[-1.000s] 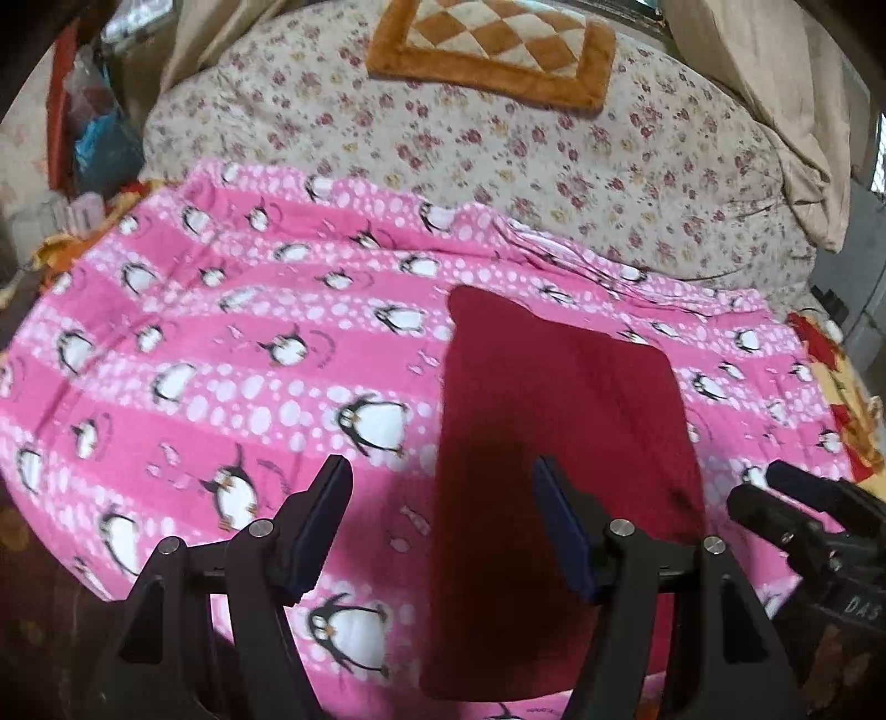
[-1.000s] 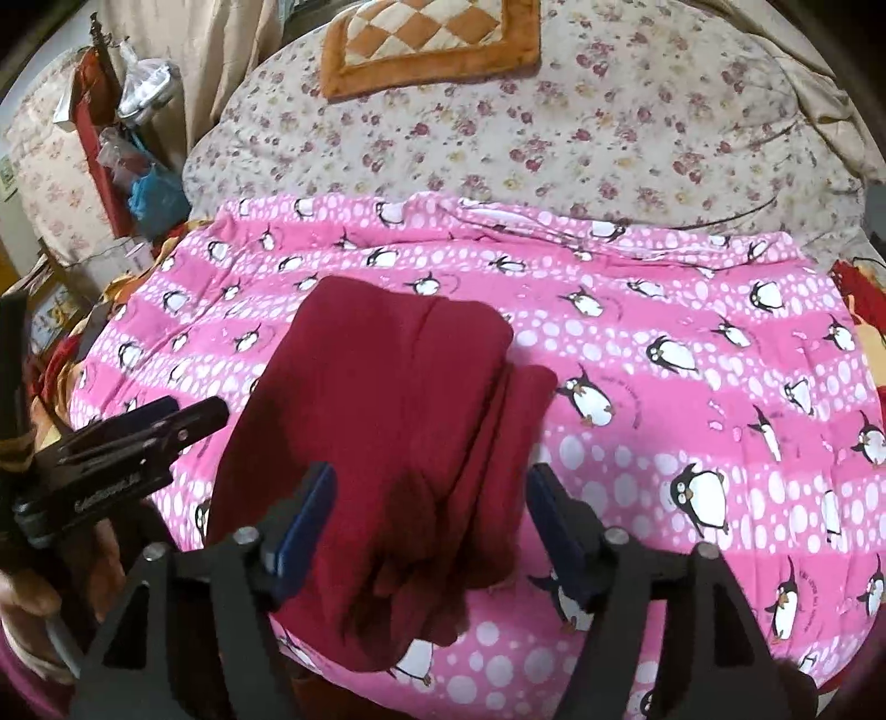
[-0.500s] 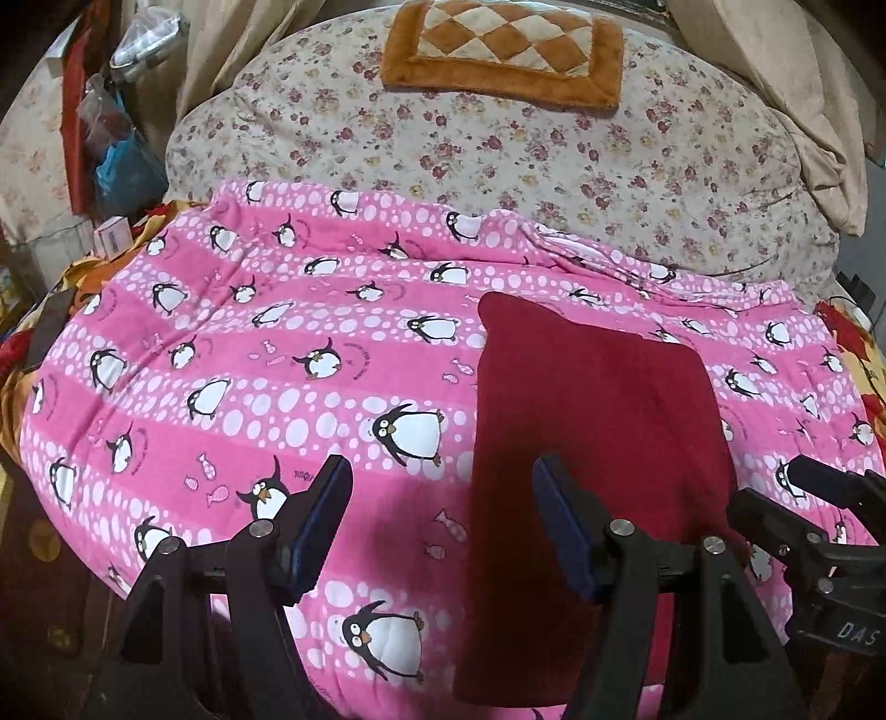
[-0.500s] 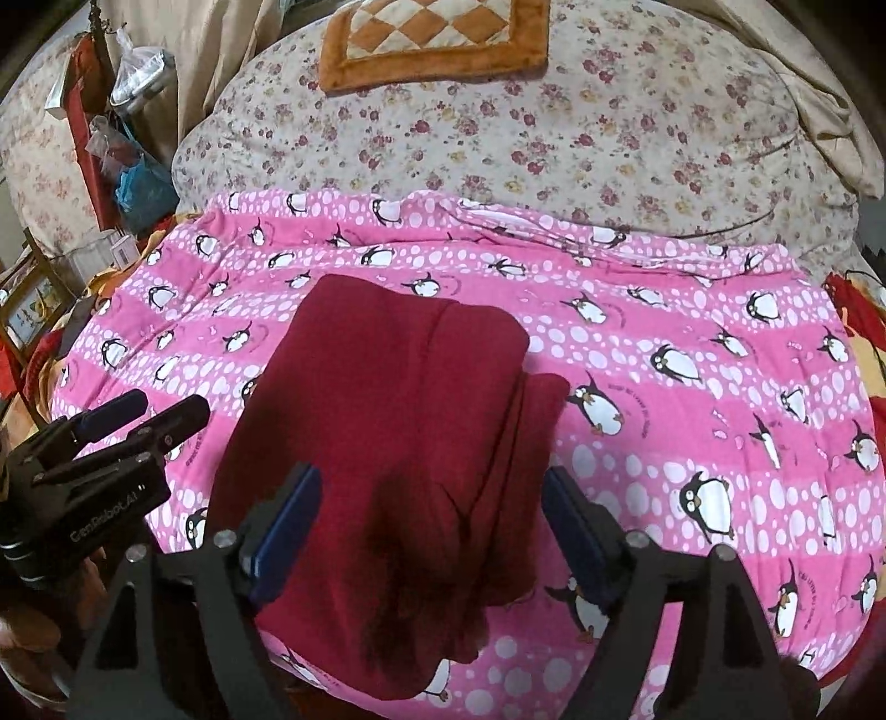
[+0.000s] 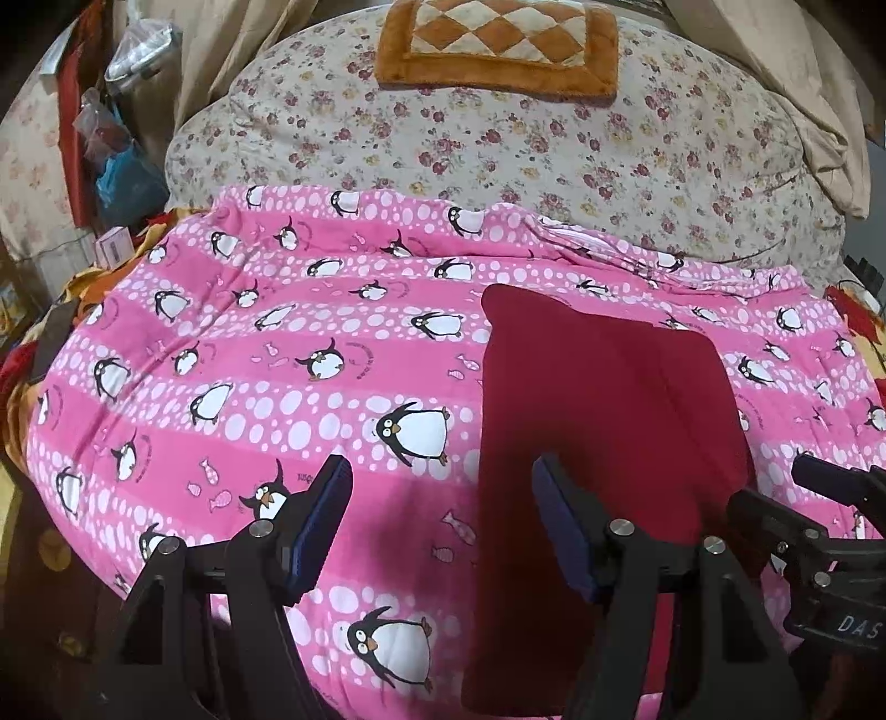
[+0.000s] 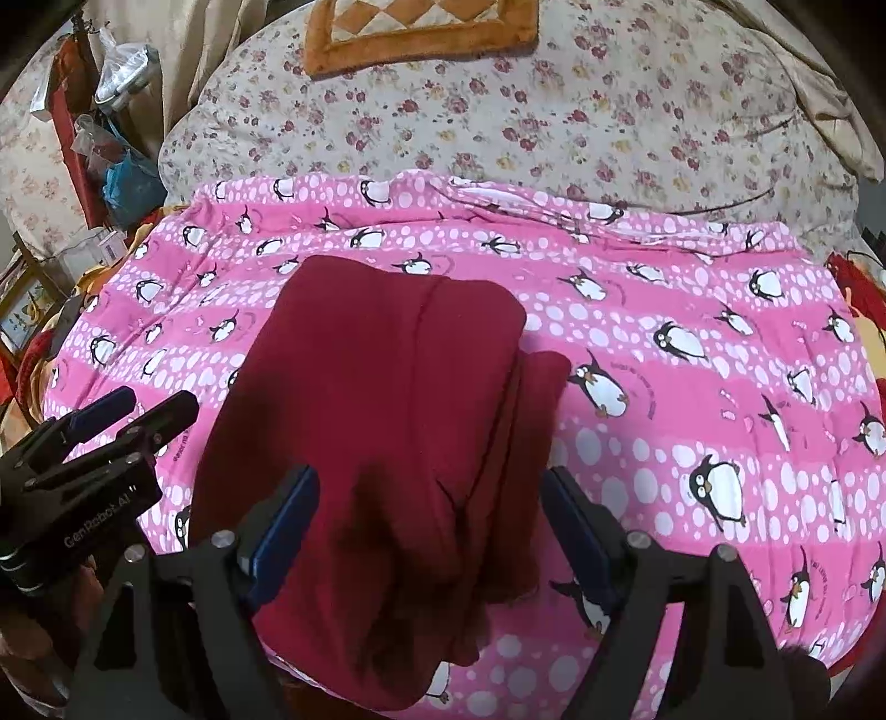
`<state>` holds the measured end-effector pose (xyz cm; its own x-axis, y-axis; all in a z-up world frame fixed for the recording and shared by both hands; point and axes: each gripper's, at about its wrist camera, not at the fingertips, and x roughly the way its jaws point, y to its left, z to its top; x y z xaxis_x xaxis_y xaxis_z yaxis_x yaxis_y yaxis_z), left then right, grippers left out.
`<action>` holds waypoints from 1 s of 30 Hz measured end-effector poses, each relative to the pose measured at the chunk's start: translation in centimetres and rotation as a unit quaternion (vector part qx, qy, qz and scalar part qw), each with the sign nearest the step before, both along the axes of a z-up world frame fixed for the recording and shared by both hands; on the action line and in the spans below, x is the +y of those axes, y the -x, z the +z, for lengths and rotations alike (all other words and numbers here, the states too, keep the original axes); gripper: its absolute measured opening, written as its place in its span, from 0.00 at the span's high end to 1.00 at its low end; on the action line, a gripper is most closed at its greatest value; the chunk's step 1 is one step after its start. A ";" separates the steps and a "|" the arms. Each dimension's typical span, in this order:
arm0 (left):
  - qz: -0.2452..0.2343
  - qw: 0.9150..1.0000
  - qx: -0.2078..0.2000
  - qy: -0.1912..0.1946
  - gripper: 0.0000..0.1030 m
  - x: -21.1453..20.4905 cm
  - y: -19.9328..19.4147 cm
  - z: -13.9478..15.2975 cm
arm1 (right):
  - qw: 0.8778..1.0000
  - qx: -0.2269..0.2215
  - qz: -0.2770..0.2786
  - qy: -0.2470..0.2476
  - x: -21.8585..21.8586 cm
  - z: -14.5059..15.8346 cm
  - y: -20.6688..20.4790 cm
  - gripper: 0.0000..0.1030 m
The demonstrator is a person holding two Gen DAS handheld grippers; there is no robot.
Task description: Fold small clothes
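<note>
Nearest me, my right gripper [image 6: 429, 526] has its jaws spread wide, holding nothing, above the near end of the folded dark red garment [image 6: 382, 410]. My left gripper [image 5: 440, 515] is also apart and empty, over the pink penguin blanket [image 5: 249, 387] just left of the garment. Farther back: 1 floral quilt [image 5: 526, 144], then 1 orange checkered cushion [image 5: 498, 47].
</note>
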<state>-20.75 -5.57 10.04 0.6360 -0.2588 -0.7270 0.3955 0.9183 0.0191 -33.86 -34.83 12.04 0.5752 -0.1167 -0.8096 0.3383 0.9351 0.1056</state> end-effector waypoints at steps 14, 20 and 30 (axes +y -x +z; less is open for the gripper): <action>0.004 1.000 0.013 -0.009 0.54 -0.4 -0.7 -0.8 | 1.000 0.013 0.001 -0.010 -0.4 -1.0 -0.6 0.17; 0.000 1.000 0.019 -0.010 0.54 -0.7 -1.0 -1.1 | 1.000 0.015 -0.002 -0.011 -0.6 -1.2 -0.8 0.17; -0.006 1.000 0.026 -0.010 0.54 -1.3 -1.3 -1.4 | 1.000 0.021 -0.005 -0.017 -1.1 -1.6 -1.0 0.17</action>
